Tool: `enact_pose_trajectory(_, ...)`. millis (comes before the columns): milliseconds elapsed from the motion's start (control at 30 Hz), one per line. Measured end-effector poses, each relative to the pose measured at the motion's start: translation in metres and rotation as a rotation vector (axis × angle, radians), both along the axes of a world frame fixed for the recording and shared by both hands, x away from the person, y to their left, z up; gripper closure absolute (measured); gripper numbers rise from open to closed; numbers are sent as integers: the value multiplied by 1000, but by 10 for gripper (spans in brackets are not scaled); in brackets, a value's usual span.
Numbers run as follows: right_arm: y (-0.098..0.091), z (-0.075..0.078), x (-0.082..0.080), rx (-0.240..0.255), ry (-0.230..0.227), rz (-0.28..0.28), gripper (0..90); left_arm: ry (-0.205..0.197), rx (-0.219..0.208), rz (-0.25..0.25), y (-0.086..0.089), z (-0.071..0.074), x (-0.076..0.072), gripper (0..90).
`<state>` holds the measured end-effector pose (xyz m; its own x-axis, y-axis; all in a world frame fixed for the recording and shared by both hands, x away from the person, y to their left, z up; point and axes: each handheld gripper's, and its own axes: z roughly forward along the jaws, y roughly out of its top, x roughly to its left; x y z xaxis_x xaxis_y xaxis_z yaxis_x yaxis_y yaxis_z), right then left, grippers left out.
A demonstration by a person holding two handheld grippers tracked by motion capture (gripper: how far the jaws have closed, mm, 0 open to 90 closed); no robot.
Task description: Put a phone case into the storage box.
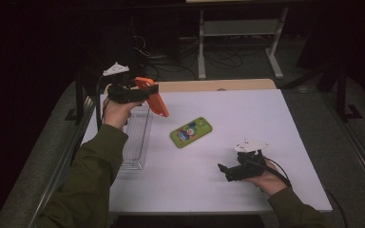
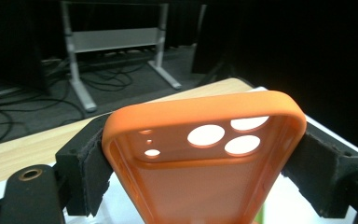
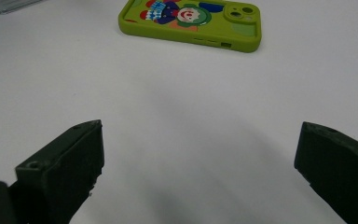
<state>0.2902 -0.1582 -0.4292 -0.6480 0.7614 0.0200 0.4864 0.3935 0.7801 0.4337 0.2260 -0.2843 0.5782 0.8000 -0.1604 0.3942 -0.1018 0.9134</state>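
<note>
the orange case (image 1: 154, 97) is clamped by the left gripper (image 1: 145, 92) above the clear tray (image 1: 135, 142); the right gripper (image 1: 224, 171) is held agape, nearer the green case (image 1: 191, 132).

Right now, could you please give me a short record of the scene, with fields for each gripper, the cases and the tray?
left gripper: shut on the orange case, held up off the table above the tray
orange case: empty, its inside and camera holes facing the left gripper view
right gripper: open, nothing between the jaws, low over the table, pointing toward the green case
green case: flat on the table, cartoon print up, between the two grippers
tray: clear plastic, at the table's left edge
</note>
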Motion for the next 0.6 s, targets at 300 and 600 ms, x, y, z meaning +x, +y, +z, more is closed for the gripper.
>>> enact_pose_trajectory(300,-1,-1,1,0,-1,-1,10,2,51,134,20,-4,11,159)
enact_pose_trajectory(600,-1,0,1,4,4,-3,10,6,87,250,30,-8,24,159)
